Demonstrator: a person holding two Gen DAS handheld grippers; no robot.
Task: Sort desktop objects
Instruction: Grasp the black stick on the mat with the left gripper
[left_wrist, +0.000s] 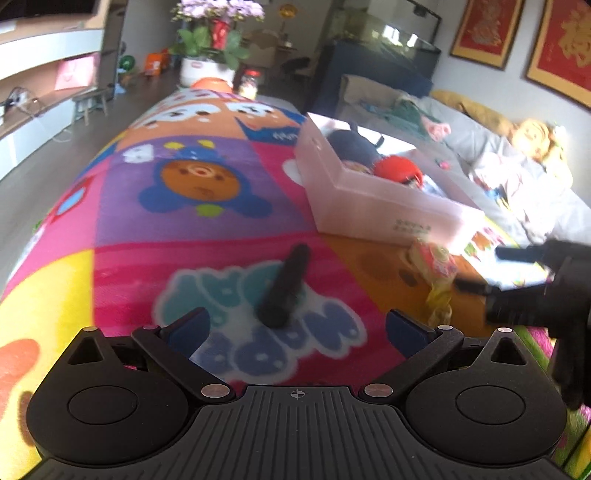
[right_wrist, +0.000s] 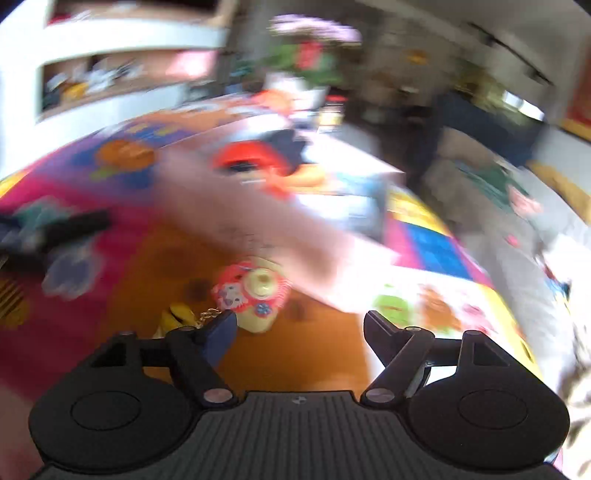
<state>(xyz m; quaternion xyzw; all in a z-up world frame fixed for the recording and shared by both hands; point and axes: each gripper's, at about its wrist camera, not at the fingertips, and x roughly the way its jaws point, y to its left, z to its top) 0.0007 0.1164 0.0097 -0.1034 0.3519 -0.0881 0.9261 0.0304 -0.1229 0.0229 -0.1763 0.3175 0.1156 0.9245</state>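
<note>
Your right gripper (right_wrist: 297, 332) stands with its jaws spread and nothing between them, and just ahead of its left finger lies the small toy camera (right_wrist: 255, 295), pink and yellow plastic with a round lens knob, resting on the orange patch of the play mat (right_wrist: 92, 314). A short gold chain (right_wrist: 208, 315) runs from it toward a yellow strap (right_wrist: 179, 315) beside it. Judge it light and rigid, likely a little slick on its glossy shell; take it across the flat body rather than by the knob, and expect the chain and strap to dangle and swing, so lift clear before you carry. Your left gripper (left_wrist: 297, 328) is likewise spread wide and empty, pointing down at a black cylinder (left_wrist: 284, 286) lying slantwise on the mat just beyond the fingertips. It looks stiff and smooth and may roll, so close across its middle, square to its length. Farther on, the translucent pink bin (left_wrist: 369, 199) sits on the mat just behind the toy camera and already holds a red toy (left_wrist: 397, 168) and a dark soft item (left_wrist: 351, 146); its thin walls will probably flex or slide if bumped. The right view is blurred, so finer detail cannot be told.
</note>
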